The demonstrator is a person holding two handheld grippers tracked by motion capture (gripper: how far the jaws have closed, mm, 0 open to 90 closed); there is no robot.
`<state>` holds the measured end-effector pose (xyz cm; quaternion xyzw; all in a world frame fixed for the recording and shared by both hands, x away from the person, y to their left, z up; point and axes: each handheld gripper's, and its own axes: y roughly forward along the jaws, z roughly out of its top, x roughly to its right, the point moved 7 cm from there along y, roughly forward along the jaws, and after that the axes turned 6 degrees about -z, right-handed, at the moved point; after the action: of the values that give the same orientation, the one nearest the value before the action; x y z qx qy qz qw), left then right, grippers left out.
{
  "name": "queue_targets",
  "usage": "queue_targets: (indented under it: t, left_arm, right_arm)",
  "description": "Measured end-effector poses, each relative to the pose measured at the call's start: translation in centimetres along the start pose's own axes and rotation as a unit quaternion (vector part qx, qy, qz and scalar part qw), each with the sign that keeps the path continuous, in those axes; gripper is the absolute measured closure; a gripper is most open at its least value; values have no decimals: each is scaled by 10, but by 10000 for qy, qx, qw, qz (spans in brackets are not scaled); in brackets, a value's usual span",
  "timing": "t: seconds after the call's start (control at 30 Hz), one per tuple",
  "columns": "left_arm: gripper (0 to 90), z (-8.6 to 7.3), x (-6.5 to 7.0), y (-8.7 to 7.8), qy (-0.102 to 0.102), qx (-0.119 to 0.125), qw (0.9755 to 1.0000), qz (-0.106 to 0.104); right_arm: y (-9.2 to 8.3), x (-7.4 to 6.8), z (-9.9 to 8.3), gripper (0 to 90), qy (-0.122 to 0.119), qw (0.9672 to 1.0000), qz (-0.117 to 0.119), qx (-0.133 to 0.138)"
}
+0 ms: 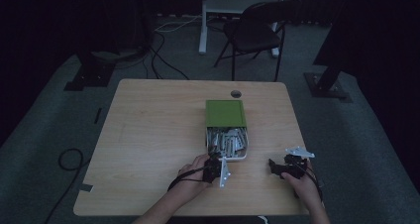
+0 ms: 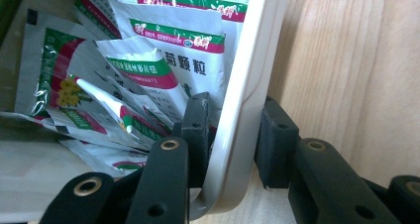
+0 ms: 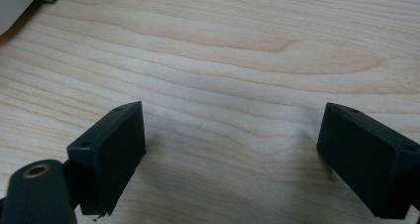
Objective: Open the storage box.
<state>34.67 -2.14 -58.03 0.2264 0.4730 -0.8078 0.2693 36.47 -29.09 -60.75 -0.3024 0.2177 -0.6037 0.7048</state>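
A white box point(image 1: 244, 153) stands right of the table's middle. A green lid point(image 1: 225, 113) covers its far half, and several silver sachets point(image 1: 226, 139) with green and pink print fill the near half. My left gripper point(image 1: 214, 165) sits at the box's near left corner. In the left gripper view it point(image 2: 236, 130) is shut on the box's white wall point(image 2: 242, 100), with one pad inside against the sachets point(image 2: 163, 70) and the other outside. My right gripper point(image 1: 277, 168) rests on the table to the right of the box. In the right gripper view it point(image 3: 230, 149) is open over bare wood.
The wooden table point(image 1: 148, 135) has a cable hole point(image 1: 236, 93) behind the box. A dark folding chair point(image 1: 257, 30) and a white desk frame point(image 1: 203, 21) stand beyond the far edge. Cables point(image 1: 163, 60) lie on the floor.
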Motion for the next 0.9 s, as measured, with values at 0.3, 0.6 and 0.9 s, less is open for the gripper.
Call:
queue_targets:
  t: [0.3, 0.6, 0.9]
  left_arm:
    - [710, 1, 9, -6, 9, 14, 10000, -64]
    - [712, 1, 23, -15, -12, 21, 9999, -168]
    - [712, 2, 32, -23, -83, 81, 9996, -246]
  right_arm:
    - [0, 0, 0, 109, -1, 10000, 0, 0]
    - [0, 0, 0, 109, -2, 10000, -1, -1]
    - [0, 0, 0, 109, -4, 10000, -2, -1]
